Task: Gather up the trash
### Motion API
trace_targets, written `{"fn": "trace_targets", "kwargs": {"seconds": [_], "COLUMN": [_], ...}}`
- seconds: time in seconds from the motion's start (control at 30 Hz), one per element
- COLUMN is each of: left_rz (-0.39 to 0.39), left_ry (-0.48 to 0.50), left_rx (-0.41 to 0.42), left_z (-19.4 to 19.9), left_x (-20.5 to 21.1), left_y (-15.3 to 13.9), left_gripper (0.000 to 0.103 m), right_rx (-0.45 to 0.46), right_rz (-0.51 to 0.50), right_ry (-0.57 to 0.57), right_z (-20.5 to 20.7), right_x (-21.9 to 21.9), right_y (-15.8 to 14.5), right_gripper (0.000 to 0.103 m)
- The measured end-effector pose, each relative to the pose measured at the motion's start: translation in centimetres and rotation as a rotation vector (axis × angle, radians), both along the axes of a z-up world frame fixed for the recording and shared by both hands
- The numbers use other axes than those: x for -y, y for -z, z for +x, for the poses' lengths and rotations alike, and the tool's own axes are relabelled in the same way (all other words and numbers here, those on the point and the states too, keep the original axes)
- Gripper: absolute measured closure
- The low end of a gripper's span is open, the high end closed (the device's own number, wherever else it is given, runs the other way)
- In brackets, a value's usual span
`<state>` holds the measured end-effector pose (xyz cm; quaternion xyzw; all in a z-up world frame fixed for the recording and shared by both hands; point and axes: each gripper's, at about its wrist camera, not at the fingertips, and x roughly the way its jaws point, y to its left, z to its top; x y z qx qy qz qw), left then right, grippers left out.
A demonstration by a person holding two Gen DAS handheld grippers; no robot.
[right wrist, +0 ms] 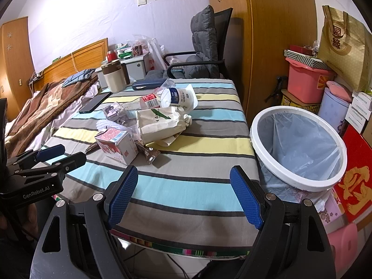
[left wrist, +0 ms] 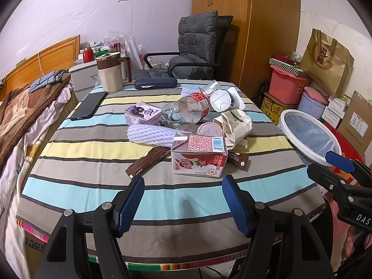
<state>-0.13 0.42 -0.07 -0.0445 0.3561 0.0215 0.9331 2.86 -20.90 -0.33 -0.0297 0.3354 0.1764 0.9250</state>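
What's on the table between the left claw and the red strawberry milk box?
Nothing. Only bare striped tablecloth lies between the open left claw and the milk box, seen from the left wrist view.

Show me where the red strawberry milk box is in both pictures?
Left wrist view: the strawberry milk box sits low in the middle, just ahead of the open left gripper.
Right wrist view: the box lies left of centre.
Shared landmark: the white-rimmed bin beside the table.
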Motion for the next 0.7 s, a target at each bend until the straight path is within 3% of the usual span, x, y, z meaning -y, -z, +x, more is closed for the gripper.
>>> {"fn": "trace_targets", "kwargs": {"seconds": [0.7], "left_rz": [0.005], "left_ry": [0.001], "left_rx": [-0.002], "left_z": [0.03], "left_x": [0.06], "left_y": [-0.3], "left_gripper": [0.034], "right_rx": [-0.001], "right_rz": [0.002], "right_ry": [-0.001], "right_z": [0.1], "right_x": [-0.04], "right_y": [0.09], "right_gripper": [0.021]}}
